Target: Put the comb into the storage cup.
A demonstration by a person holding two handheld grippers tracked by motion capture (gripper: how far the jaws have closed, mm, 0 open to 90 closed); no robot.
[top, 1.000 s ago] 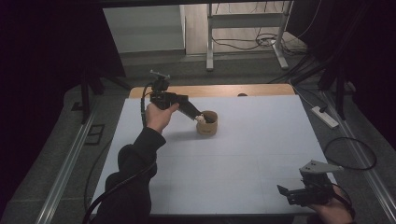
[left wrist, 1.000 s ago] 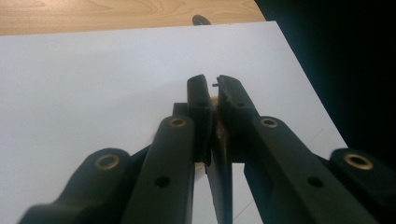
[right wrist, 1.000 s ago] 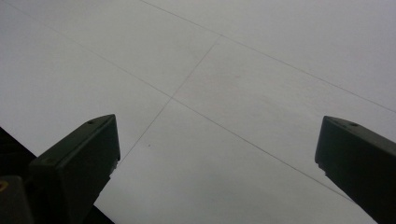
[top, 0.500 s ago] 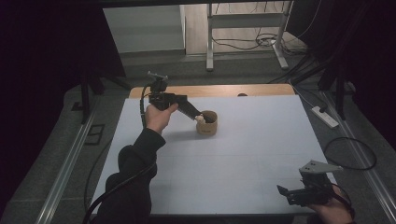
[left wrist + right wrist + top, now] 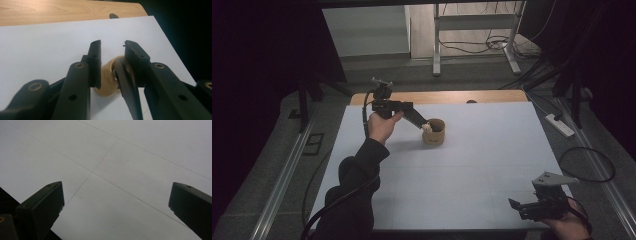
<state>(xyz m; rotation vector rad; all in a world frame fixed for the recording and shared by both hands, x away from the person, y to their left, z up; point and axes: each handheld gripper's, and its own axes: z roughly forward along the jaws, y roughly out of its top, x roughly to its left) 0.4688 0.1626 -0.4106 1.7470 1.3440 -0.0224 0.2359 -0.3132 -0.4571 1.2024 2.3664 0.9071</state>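
While the left gripper [image 5: 424,125] reaches down at a slant to a small tan cup [image 5: 434,132] standing upright on the white bench [image 5: 472,165], its jaws have just been opening and now stand a little apart. From the left gripper view, the cup [image 5: 107,77] sits just below and between the two tips (a pale item inside it is too small to tell). The right gripper [image 5: 517,207] hovers at the near right corner, well apart from the cup, jaws spread wide, nothing between them.
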